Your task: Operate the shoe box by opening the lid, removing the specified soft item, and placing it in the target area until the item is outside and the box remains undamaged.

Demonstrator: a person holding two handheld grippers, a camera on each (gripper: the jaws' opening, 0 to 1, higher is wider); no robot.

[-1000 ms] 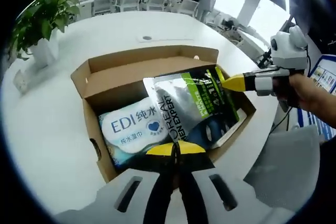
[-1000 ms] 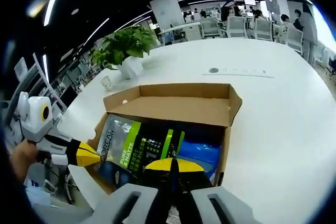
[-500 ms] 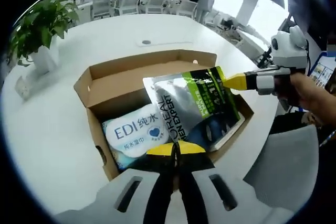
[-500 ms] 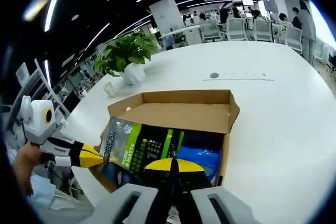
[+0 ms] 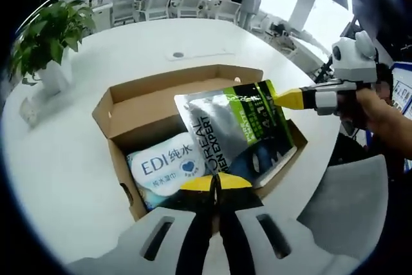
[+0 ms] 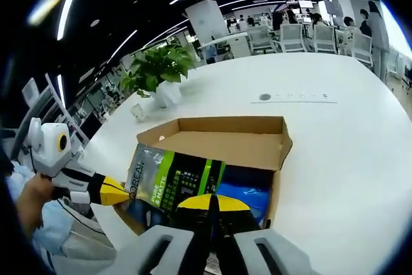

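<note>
An open cardboard shoe box [image 5: 112,104] [image 6: 222,141] stands on a white table. A silver, green and black soft pouch [image 5: 232,130] [image 6: 177,185] hangs flat over the box, held at two ends. My left gripper [image 5: 215,183] is shut on its near edge and comes into the right gripper view from the left [image 6: 119,192]. My right gripper [image 6: 212,203] is shut on the opposite end, and it reaches in from the right of the left gripper view [image 5: 281,99]. A white and blue wet-wipes pack [image 5: 167,162] lies in the box under the pouch.
A potted plant [image 5: 45,37] [image 6: 158,69] stands on the table [image 5: 58,159] beyond the box. The table's edge runs close to the box on the person's side. Chairs and people are far behind. A hand [image 5: 380,117] holds the right gripper.
Both views have risen a little, so the box looks smaller and lower. The pouch stays stretched between the two shut grippers, slightly higher above the box.
</note>
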